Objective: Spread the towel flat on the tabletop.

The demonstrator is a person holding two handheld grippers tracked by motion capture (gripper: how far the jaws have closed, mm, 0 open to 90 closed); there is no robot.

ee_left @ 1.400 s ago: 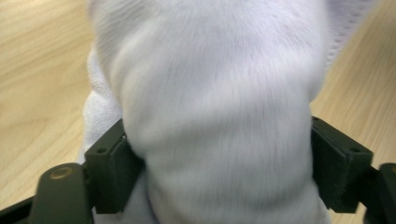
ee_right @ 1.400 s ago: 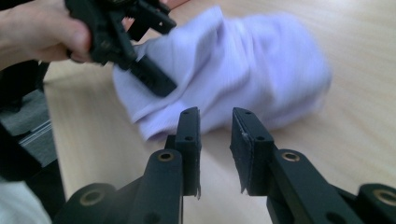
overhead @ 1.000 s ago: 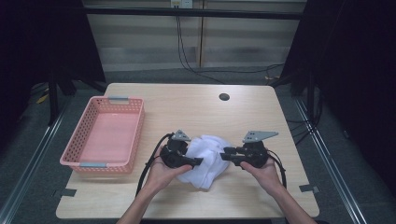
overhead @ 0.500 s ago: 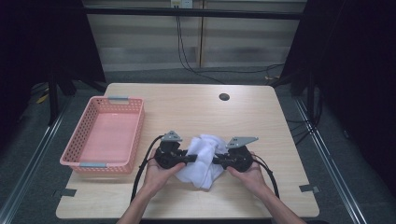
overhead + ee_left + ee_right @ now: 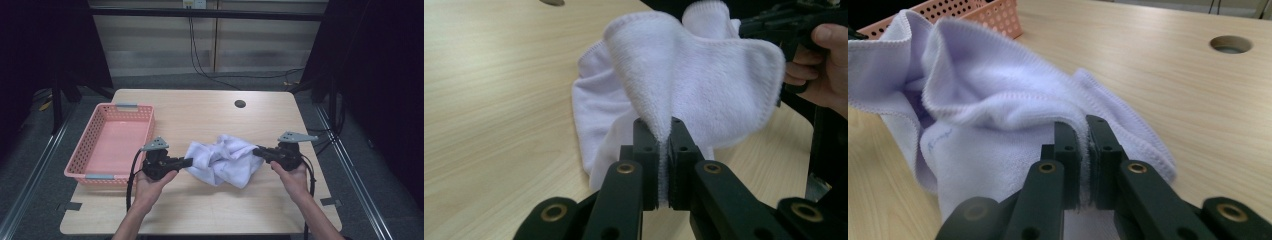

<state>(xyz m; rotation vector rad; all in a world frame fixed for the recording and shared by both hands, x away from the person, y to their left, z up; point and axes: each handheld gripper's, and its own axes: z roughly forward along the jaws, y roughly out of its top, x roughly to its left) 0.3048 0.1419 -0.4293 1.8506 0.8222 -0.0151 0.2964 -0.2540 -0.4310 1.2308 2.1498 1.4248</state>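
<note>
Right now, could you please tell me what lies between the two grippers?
In the high view, the white towel spans the gap, its ends pinched by the left gripper and right gripper.

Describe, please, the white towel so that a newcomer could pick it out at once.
On the wooden table, right of the pink basket, a crumpled white towel stretches between the left gripper and right gripper, each pinching an edge. It is the table's one soft, white thing.
</note>
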